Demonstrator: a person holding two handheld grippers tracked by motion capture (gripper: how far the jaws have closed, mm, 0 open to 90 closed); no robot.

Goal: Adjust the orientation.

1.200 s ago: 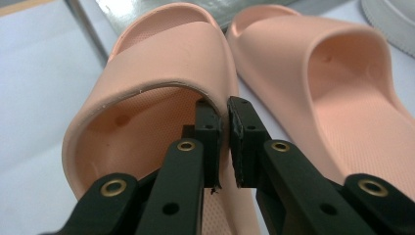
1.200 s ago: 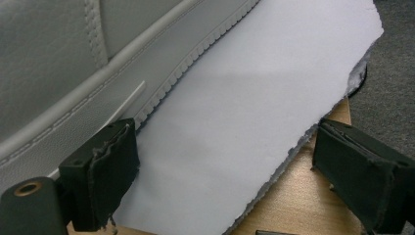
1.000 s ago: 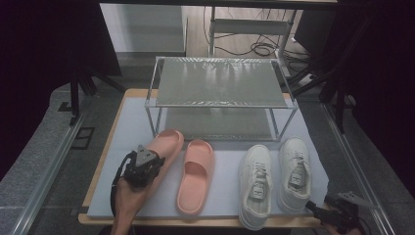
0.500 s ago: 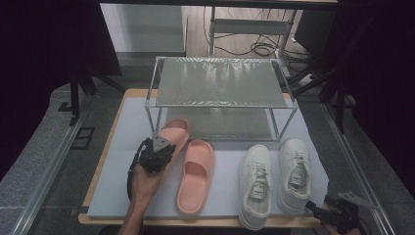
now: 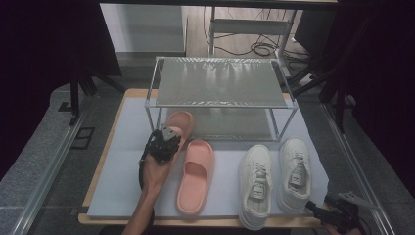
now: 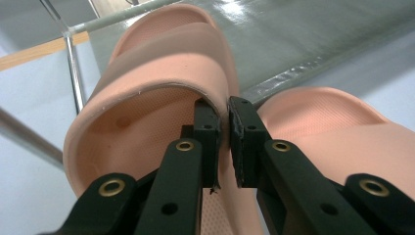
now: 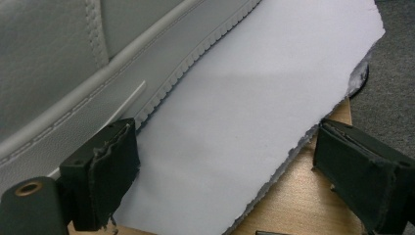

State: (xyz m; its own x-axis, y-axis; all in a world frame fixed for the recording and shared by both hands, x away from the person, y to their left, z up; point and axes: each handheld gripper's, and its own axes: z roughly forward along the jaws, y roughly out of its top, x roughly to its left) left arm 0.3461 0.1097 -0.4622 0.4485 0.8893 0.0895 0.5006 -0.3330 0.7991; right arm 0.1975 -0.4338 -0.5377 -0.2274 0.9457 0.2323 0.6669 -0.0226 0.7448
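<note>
Pink slipper (image 6: 161,73) pinched in left gripper (image 6: 222,115) jaws by rack leg (image 6: 76,73); right gripper (image 7: 222,171) jaws wide, empty, nr sneaker (image 7: 73,63).

The left gripper (image 5: 165,142) has carried the pink slipper (image 5: 177,122) forward — toe now under the rack (image 5: 222,103)

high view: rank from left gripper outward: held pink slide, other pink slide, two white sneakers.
1. Held pink slide, in the left gripper, toe under the rack.
2. Other pink slide, just right.
3. Left white sneaker, farther right.
4. Right white sneaker, far right.
</note>
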